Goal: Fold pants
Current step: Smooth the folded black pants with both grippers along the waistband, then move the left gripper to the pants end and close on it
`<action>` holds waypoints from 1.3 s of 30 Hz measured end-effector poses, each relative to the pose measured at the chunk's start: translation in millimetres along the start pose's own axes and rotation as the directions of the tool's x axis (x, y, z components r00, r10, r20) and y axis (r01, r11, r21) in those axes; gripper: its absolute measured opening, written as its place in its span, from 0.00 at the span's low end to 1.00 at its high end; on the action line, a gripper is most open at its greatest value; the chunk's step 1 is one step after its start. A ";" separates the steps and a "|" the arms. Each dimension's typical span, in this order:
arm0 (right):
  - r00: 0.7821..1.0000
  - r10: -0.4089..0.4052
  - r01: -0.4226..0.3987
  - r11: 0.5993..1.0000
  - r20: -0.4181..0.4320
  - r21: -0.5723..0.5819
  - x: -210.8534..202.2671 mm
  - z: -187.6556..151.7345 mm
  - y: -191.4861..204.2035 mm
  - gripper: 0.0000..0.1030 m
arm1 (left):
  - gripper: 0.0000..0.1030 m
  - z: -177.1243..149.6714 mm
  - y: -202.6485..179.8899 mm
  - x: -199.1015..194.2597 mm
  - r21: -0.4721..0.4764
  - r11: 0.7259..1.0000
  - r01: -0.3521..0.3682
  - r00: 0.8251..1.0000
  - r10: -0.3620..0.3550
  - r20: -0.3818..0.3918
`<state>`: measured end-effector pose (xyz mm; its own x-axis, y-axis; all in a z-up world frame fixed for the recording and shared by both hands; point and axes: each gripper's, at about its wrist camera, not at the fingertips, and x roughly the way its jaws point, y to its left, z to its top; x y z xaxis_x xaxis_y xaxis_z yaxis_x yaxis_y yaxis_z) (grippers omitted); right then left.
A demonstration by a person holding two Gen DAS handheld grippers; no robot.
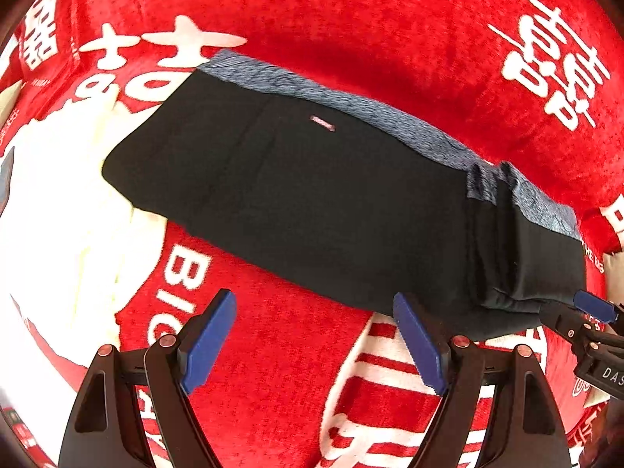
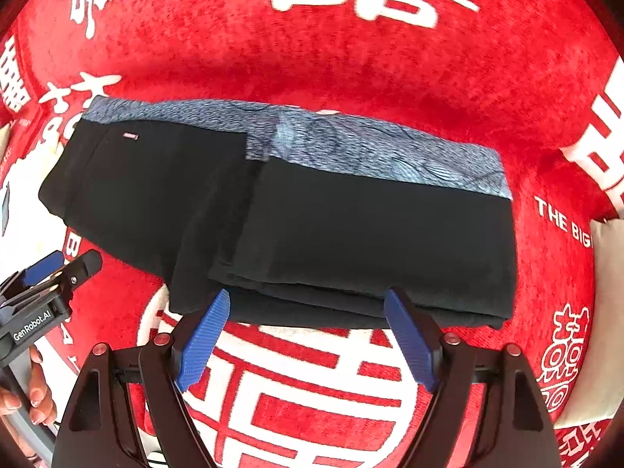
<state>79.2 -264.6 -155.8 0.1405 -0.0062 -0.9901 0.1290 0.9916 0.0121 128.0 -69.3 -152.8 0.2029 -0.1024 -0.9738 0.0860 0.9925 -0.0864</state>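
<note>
Black pants [image 1: 312, 195] with a blue-grey patterned strip along the far edge lie folded in layers on the red blanket [image 1: 273, 351]. My left gripper [image 1: 314, 304] is open just off the pants' near edge, nothing between its blue pads. My right gripper [image 2: 308, 300] is open too, its fingertips [image 2: 218, 312] hanging over the near edge of the pants [image 2: 351, 234], where the folded layers are stacked. Each gripper shows in the other's view: the right gripper [image 1: 573, 308] by the pants' right end, the left gripper [image 2: 66, 263] by their left end.
The red blanket [image 2: 351, 58] carries large white characters and covers the whole surface. A beige cushion [image 2: 608, 312] lies at the right edge. A person's hand [image 2: 35, 397] holds the left gripper's handle. A large white print patch [image 1: 58, 234] lies left of the pants.
</note>
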 end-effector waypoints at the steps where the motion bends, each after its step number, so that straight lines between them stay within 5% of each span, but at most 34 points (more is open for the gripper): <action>1: 1.000 0.001 -0.001 1.000 -0.002 -0.007 1.0 2.0 3.5 0.82 | 0.81 0.4 2.5 -0.1 -0.006 1.000 -0.001 1.000 0.001 0.000; 20: 0.989 0.150 -0.151 0.987 -0.015 -0.049 4.7 7.0 47.8 0.82 | 0.81 -1.6 67.5 8.1 -0.202 0.974 0.101 0.995 -0.103 0.002; 30: 0.991 0.133 -0.136 0.987 -0.032 -0.089 19.6 0.9 57.8 0.82 | 0.81 10.3 106.4 29.8 -0.377 0.906 0.192 0.980 -0.194 0.034; 33: 0.989 0.139 -0.142 0.986 -0.041 -0.086 26.6 -0.7 60.2 0.82 | 0.81 14.9 117.0 38.6 -0.409 0.880 0.240 0.970 -0.238 0.057; 39: 0.988 0.148 -0.151 0.984 -0.035 -0.093 33.0 -6.2 64.4 0.82 | 0.81 21.3 136.1 45.2 -0.426 0.811 0.401 0.915 -0.372 0.154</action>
<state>86.1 -200.1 -188.5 0.1234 0.1456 -0.9816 0.0149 0.9888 0.1485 169.6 59.7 -204.2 0.3038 -0.4733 -0.8269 -0.2645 0.7919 -0.5504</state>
